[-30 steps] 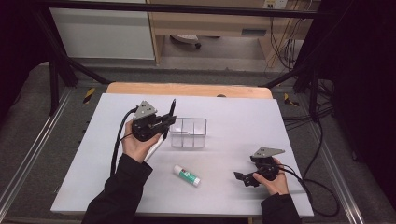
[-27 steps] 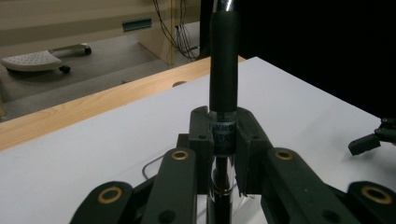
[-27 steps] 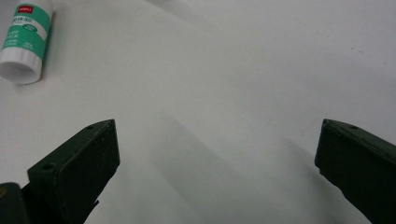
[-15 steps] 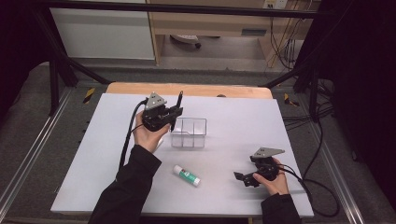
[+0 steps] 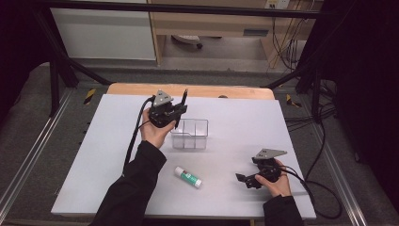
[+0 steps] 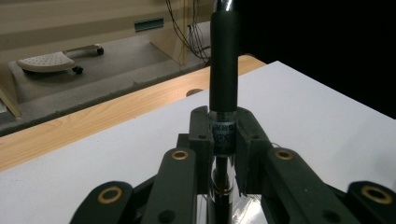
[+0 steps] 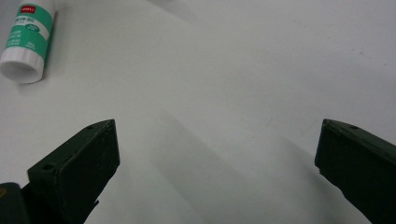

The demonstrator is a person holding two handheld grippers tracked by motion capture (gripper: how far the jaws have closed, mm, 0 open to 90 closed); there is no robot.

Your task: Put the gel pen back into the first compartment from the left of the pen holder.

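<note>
surface: white table top (image 5: 94, 155) lying over a wooden board (image 5: 127, 88), wood showing along the far edge | resting on it: clear plastic organiser box (image 5: 190, 134) sitting near the middle; green-and-white glue stick (image 5: 188, 176) lying on its side nearer the front, well apart from the box

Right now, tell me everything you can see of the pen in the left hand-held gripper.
The pen is slim and dark, with a matte black rubbery-looking grip sleeve, a clear section with printed lettering below it, and a shiny metal part at the upper end. It stands roughly upright, clamped at the clear section between the jaws of the left hand-held gripper. In the high view it is held at the left rear edge of the clear plastic box. Its lower end is hidden, so whether it touches the box cannot be told.
</note>
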